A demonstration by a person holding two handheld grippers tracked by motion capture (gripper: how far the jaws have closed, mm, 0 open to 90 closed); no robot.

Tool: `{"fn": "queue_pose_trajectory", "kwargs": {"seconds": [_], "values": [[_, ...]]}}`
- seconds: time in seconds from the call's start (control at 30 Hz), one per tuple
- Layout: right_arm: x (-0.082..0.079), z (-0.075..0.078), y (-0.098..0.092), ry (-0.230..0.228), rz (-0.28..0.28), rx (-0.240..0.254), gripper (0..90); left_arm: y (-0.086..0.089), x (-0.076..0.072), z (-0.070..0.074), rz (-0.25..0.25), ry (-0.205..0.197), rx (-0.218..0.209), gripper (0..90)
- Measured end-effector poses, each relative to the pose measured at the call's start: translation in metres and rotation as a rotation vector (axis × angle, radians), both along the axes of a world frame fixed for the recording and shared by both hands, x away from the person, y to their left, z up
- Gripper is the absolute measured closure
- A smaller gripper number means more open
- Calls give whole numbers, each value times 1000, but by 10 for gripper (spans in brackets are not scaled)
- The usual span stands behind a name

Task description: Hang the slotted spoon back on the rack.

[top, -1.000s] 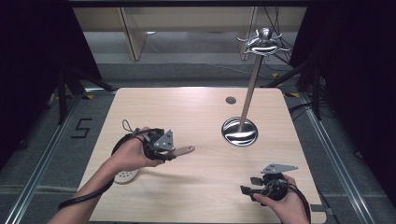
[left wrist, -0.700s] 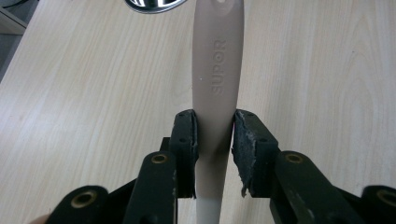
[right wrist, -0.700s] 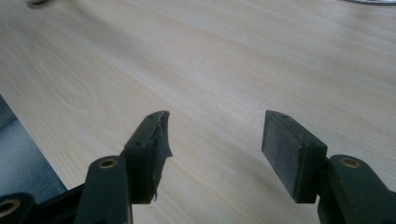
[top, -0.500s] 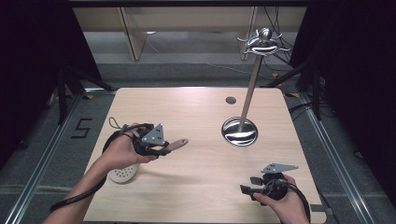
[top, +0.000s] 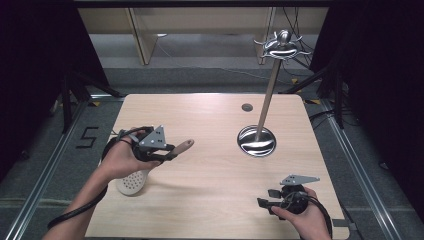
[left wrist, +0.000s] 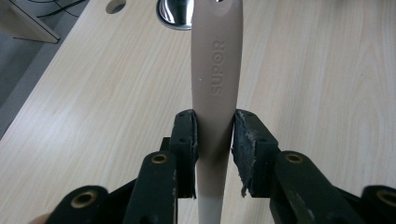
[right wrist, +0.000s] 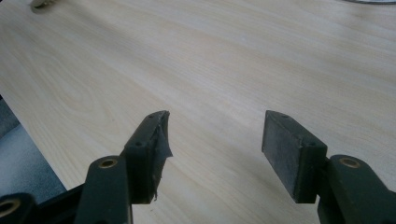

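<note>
Left hand [top: 119, 159] sat over table's [top: 210, 200] left part, forearm entering from bottom left. Left claw [left wrist: 215, 140] pinched beige handle [left wrist: 217, 84] marked SUPOR, handle pointing toward chrome stand base [top: 256, 141]. White perforated head [top: 132, 183] of skimmer lay low beside left hand, near table's left edge. Right hand [top: 300, 215] rested at table's near right corner. Right claw [right wrist: 215, 140] spread wide, holding nothing, just above wood. Tall stand pole [top: 267, 95] rose upright from round base, hook crown [top: 280, 46] on top.
</note>
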State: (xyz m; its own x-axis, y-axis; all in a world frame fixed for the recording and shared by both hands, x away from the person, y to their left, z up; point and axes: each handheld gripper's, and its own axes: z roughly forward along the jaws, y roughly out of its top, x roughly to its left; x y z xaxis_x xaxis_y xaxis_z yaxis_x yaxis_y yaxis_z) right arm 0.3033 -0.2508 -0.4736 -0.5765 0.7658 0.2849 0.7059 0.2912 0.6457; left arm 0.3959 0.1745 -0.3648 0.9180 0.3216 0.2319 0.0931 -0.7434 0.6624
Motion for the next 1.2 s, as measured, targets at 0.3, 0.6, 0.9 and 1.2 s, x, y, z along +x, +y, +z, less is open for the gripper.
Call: {"fn": "queue_pose_trajectory", "kwargs": {"seconds": [0.3, 0.6, 0.9, 1.2], "values": [[0, 0, 0, 2, 0, 2, 417, 13, 3, 8, 29, -13, -37, 693], [0, 0, 0, 1, 0, 0, 417, 22, 4, 14, 45, -34, -71, 693], [0, 0, 0, -1, -2, -6, 417, 36, 3, 17, 95, -46, -159, 693], [0, -1, 0, 1, 1, -2, 417, 56, 4, 17, 132, -60, -252, 694]]}}
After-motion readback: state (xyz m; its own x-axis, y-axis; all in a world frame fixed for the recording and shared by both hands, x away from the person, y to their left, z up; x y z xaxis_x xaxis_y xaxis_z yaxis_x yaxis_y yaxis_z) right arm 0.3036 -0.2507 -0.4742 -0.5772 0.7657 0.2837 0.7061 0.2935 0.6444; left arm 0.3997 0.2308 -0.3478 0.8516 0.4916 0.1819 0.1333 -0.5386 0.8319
